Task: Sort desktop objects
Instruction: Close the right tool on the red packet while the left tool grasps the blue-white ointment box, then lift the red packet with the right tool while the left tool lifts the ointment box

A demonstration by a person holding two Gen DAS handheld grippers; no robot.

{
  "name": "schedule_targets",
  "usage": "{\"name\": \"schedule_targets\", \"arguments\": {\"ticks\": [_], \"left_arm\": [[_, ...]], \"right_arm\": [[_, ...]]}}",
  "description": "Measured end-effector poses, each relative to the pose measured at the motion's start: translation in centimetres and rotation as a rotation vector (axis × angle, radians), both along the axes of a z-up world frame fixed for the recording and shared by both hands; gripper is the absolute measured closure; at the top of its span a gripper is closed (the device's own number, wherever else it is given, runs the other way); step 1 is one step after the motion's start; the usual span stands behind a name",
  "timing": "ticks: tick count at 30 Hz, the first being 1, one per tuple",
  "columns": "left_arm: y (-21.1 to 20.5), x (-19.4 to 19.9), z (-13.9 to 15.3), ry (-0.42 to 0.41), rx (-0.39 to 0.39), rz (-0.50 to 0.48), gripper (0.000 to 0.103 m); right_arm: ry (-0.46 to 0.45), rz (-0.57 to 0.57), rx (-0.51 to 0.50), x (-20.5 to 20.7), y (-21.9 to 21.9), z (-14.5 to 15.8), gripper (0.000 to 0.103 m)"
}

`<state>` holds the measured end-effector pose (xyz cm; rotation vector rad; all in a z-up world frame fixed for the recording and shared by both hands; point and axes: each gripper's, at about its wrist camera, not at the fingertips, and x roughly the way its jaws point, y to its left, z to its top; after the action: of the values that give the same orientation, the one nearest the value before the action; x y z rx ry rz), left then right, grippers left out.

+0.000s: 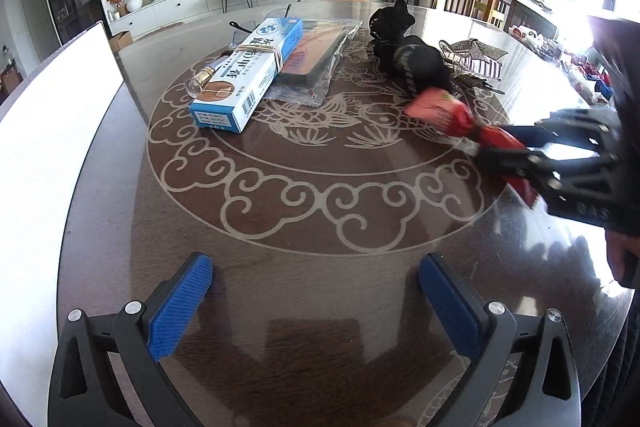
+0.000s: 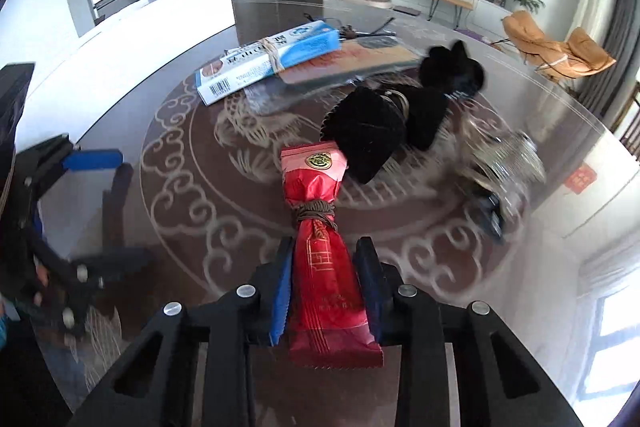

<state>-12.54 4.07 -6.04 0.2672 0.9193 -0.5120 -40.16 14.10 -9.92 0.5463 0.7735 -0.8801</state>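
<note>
My right gripper (image 2: 325,263) is shut on a red foil packet (image 2: 320,247) tied with brown cord, held above the dark round table (image 2: 168,163). In the left wrist view the red packet (image 1: 460,115) and the right gripper (image 1: 508,143) show at the right. My left gripper (image 1: 316,283) is open and empty over the table's near part; it also shows at the left of the right wrist view (image 2: 108,167). A blue-and-white box (image 1: 248,71) tied with string lies on a flat clear-wrapped package (image 1: 316,59).
Black fabric items (image 1: 404,47) and a metal clip-like object (image 1: 476,61) lie at the right of the table. A small glass bottle (image 1: 200,83) sits by the box. A white board (image 1: 44,147) stands along the table's left edge.
</note>
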Motion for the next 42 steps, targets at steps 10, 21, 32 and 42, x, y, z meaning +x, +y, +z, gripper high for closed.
{"name": "schedule_targets", "arguments": {"ticks": [10, 21, 32, 42], "left_arm": [[-1.9, 9.9, 0.9, 0.097, -0.036, -0.021, 0.0], [-3.0, 14.3, 3.5, 0.036, -0.039, -0.003, 0.0], [-8.1, 15.7, 4.3, -0.05, 0.202, -0.308, 0.0], [-5.6, 17.6, 3.4, 0.048, 0.124, -0.167, 0.061]], "right_arm": [[-0.081, -0.164, 0.001, -5.5, 4.0, 0.0, 0.07], [-0.09, -0.171, 0.004, -5.8, 4.4, 0.2, 0.07], [-0.094, -0.175, 0.006, -5.6, 4.4, 0.2, 0.07], [-0.114, -0.18, 0.014, -5.8, 4.4, 0.2, 0.07]]}}
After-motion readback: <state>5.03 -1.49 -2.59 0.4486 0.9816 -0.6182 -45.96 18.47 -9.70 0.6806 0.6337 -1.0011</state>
